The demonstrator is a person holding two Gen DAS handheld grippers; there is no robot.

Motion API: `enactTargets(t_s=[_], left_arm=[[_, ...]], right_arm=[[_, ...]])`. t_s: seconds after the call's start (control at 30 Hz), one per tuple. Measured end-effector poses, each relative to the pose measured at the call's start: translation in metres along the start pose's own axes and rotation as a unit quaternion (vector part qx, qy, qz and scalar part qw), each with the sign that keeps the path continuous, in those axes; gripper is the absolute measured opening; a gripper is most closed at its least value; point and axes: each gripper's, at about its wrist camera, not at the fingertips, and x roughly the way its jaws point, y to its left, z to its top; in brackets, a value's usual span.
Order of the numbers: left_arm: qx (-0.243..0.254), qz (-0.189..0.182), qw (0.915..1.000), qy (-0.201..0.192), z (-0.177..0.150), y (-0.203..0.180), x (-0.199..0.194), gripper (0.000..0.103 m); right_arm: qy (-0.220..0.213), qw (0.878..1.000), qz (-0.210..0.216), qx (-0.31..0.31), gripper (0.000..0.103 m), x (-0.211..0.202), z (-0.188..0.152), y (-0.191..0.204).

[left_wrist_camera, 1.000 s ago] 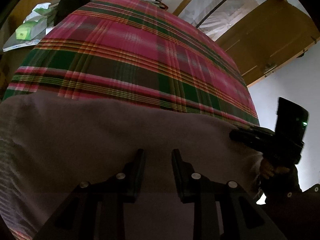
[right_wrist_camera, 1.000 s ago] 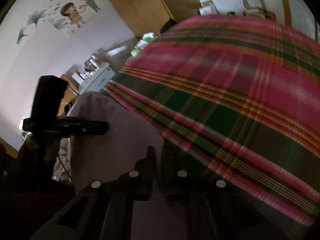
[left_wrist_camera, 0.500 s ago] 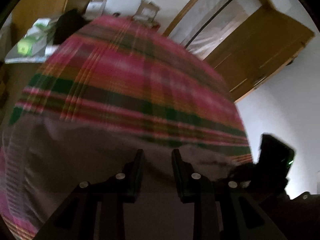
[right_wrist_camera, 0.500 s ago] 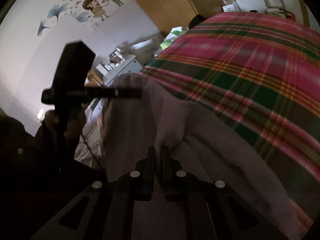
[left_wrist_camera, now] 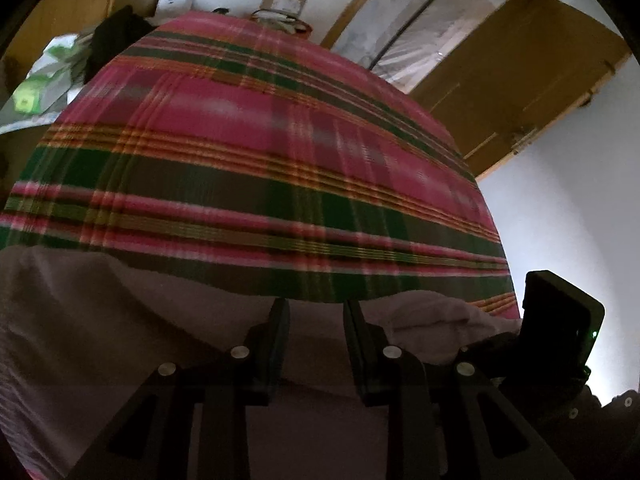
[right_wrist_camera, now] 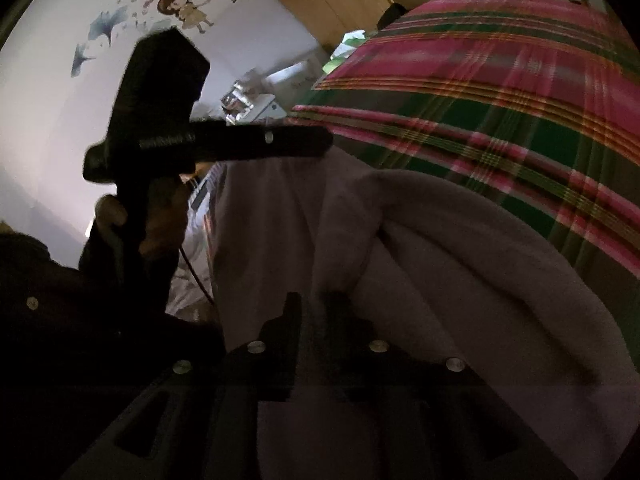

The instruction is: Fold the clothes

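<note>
The right gripper (right_wrist_camera: 314, 312), clamped on a pinch of the grey garment (right_wrist_camera: 460, 272) half a second ago, is now opening its jaws; the cloth lies under and between the tips, and the gap looks clear of any pinch. Judgement: it has let go of the fold it carried over, so this fold is laid.

The left gripper (left_wrist_camera: 314, 320) has kept the same moderate gap throughout, with nothing clamped; it hangs just above the garment.

The garment lies on the near edge of the plaid bedspread (left_wrist_camera: 260, 152). It is pale grey, soft and thick-looking. On the right gripper's side it is doubled over, with a rounded fold ridge and loose creases; the rest lies flat.
</note>
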Motion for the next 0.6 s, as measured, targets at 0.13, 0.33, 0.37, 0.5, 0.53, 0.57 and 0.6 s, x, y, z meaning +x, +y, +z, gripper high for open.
enactTargets(t_s=[0.13,0.33,0.37,0.5,0.53,0.57,0.6], left_arm=[[-0.019,0.004,0.9998,-0.002,-0.001,0.014,-0.003,0.028],[-0.026,0.003,0.9997,0.001,-0.001,0.023,-0.002,0.028],[-0.026,0.0,0.9996,0.001,-0.002,0.024,-0.003,0.028],[-0.035,-0.007,0.9994,0.0,-0.002,0.031,-0.004,0.028],[-0.037,-0.008,0.9993,-0.001,-0.002,0.032,-0.004,0.028],[-0.038,-0.008,0.9992,-0.001,-0.002,0.034,-0.004,0.028],[-0.039,-0.009,0.9992,-0.001,-0.002,0.035,-0.004,0.028]], right_arm=[[0.002,0.999,0.016,0.031,0.034,-0.001,0.001,-0.008],[0.001,0.997,0.032,0.071,0.035,-0.001,0.01,-0.018],[0.0,0.996,0.039,0.083,0.035,0.0,0.013,-0.022],[0.001,0.993,0.061,0.104,0.035,0.01,0.022,-0.026],[0.004,0.992,0.065,0.104,0.035,0.013,0.024,-0.025],[0.008,0.992,0.068,0.103,0.035,0.016,0.026,-0.024],[0.009,0.992,0.072,0.103,0.035,0.019,0.029,-0.023]])
